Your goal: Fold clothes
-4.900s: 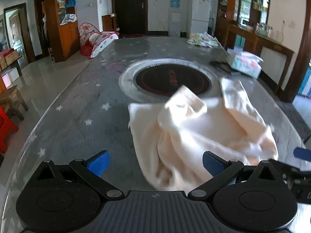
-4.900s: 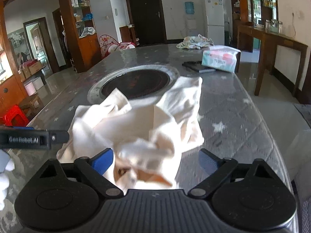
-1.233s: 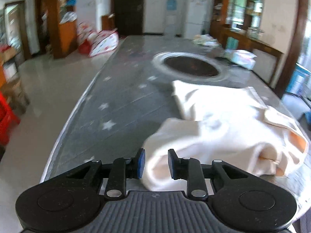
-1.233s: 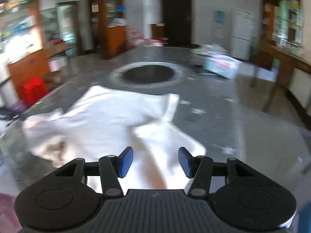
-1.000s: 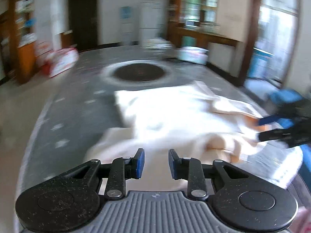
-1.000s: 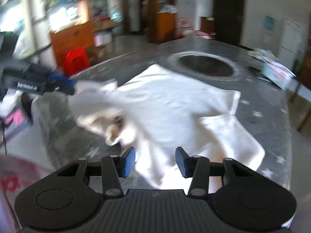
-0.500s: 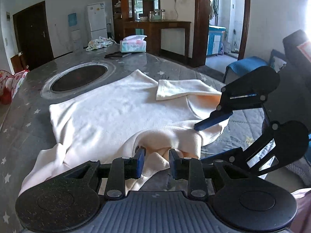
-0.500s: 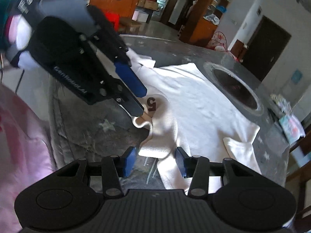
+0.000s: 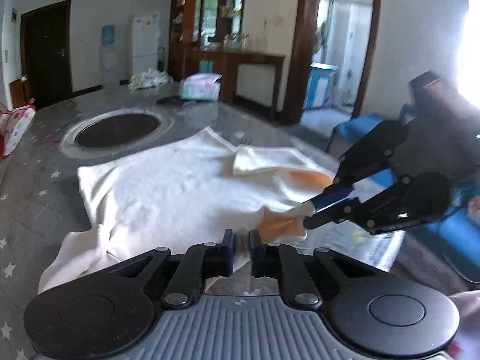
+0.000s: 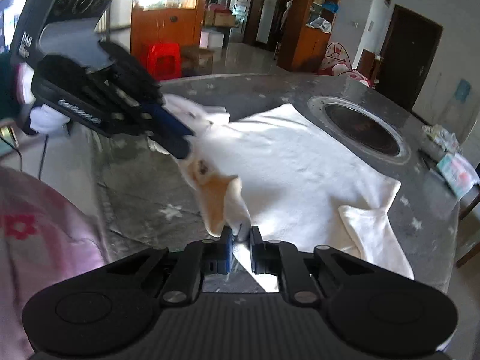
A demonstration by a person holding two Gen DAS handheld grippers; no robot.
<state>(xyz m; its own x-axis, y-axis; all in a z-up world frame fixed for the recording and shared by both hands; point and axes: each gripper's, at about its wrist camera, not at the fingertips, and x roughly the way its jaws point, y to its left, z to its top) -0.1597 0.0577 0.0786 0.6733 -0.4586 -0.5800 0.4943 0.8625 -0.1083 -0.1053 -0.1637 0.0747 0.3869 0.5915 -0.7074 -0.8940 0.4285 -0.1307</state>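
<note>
A cream sweater (image 9: 168,189) with an orange-lined collar lies spread on the grey star-patterned table (image 9: 39,198); it also shows in the right wrist view (image 10: 294,162). My left gripper (image 9: 241,244) is shut on the sweater's near collar edge. My right gripper (image 10: 241,237) is shut on the collar edge close by. Each gripper shows in the other's view, the right one (image 9: 312,211) and the left one (image 10: 183,144), both pinching the collar. One sleeve (image 10: 372,234) lies folded over at the table's right side.
A round dark burner (image 9: 117,126) is set into the table beyond the sweater. A tissue pack (image 9: 199,87) and a bundle of cloth (image 9: 148,78) lie at the far end. The near table edge runs just under the collar. A blue chair (image 9: 360,126) stands right.
Both grippers have closed on the collar edge; half a second ago the right one was open beside it. The collar is now pulled taut between them and lifted slightly.
</note>
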